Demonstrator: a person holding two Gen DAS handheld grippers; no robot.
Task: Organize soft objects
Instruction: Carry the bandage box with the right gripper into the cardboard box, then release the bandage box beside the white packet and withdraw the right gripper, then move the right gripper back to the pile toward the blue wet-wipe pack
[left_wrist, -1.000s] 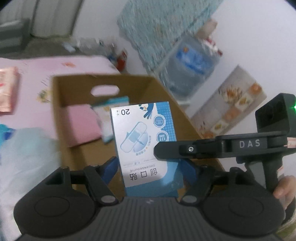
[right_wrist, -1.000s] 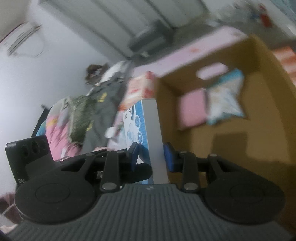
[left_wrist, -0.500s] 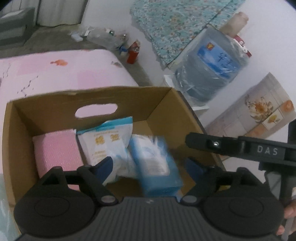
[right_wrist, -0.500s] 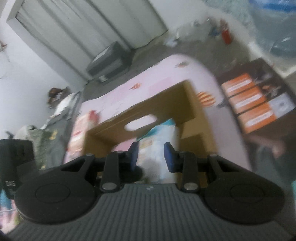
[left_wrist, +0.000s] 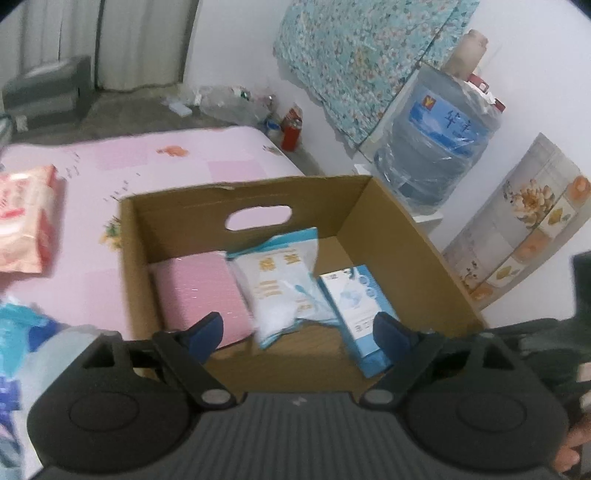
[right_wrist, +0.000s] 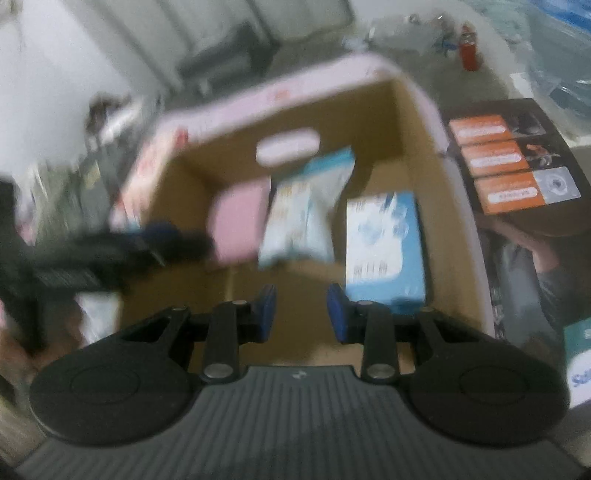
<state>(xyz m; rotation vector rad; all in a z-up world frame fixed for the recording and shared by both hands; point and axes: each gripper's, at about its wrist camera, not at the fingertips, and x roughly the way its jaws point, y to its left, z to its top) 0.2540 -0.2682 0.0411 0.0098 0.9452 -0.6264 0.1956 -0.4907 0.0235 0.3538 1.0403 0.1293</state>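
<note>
One blue-and-white box (left_wrist: 360, 317) lies flat in cardboard box (left_wrist: 417, 236), right of white pouch (left_wrist: 280, 288) and pink pack (left_wrist: 199, 295) | long axis toward handle-hole wall | a second ago upright in both grippers, now released | left gripper (left_wrist: 295, 328) opening wide, empty | right gripper (right_wrist: 301, 314) narrowly parted, empty.

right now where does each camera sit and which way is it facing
Left wrist: on the left gripper, looking down into the cardboard box; its blue pads stand wide and are opening with nothing between them; fingertips show at the lower right.
Right wrist: on the right gripper, looking down into the box, blurred; its narrow gap is empty.
Shared: the box, pink pad, white pouch, blue carton.
</note>
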